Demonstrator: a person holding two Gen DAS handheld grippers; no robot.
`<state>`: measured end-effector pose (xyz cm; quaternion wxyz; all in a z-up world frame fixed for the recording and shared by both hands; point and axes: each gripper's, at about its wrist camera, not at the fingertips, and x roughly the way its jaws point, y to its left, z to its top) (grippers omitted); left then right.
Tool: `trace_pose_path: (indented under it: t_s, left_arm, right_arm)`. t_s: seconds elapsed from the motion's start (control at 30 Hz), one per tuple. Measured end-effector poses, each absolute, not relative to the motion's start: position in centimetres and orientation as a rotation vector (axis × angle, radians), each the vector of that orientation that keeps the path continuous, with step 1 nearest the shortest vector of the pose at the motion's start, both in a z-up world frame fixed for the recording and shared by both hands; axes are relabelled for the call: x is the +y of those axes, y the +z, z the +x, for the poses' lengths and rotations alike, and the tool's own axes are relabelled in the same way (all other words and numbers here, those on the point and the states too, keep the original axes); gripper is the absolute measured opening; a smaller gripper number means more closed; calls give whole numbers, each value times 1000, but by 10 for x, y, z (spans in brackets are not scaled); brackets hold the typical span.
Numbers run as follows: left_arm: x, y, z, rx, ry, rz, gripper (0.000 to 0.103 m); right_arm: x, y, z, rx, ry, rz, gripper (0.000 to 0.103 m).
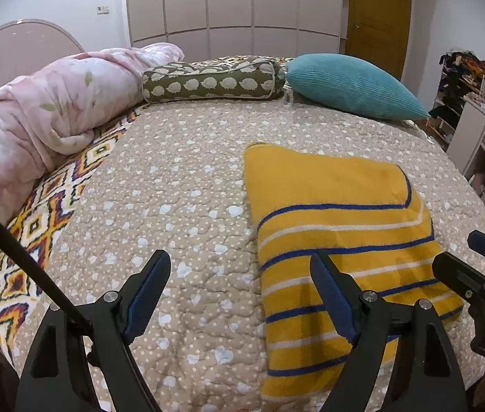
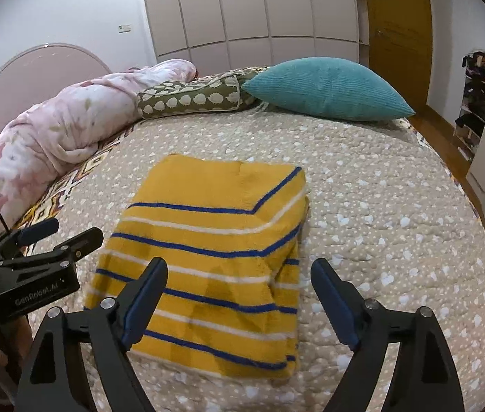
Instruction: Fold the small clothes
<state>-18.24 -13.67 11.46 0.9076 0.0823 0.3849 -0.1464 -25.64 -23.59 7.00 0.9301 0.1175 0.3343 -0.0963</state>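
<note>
Blue-padded jaws stand apart and empty on both the left gripper (image 1: 239, 271) and right gripper (image 2: 239, 279). "GenRobot.AI" is printed on the left gripper's body. Under them a folded yellow striped garment (image 2: 215, 240) lies flat on the dotted quilt (image 1: 173, 178).

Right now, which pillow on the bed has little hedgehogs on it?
The olive-green bolster pillow, lying between the pink blanket and the teal pillow. The teal one is plain and ribbed, with no animals.

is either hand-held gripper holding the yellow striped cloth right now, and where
Nothing is held. The left hand-held gripper and right hand-held gripper are both open above the folded yellow striped cloth.
</note>
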Motion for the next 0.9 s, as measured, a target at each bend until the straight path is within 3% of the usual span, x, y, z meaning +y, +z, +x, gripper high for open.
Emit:
trace_pose_path:
  t_s: [0.9]
  left_arm:
    - [-135,113,-182,781,-284,185,82]
  right_arm:
    - [-240,63,-240,696,-212,237,93]
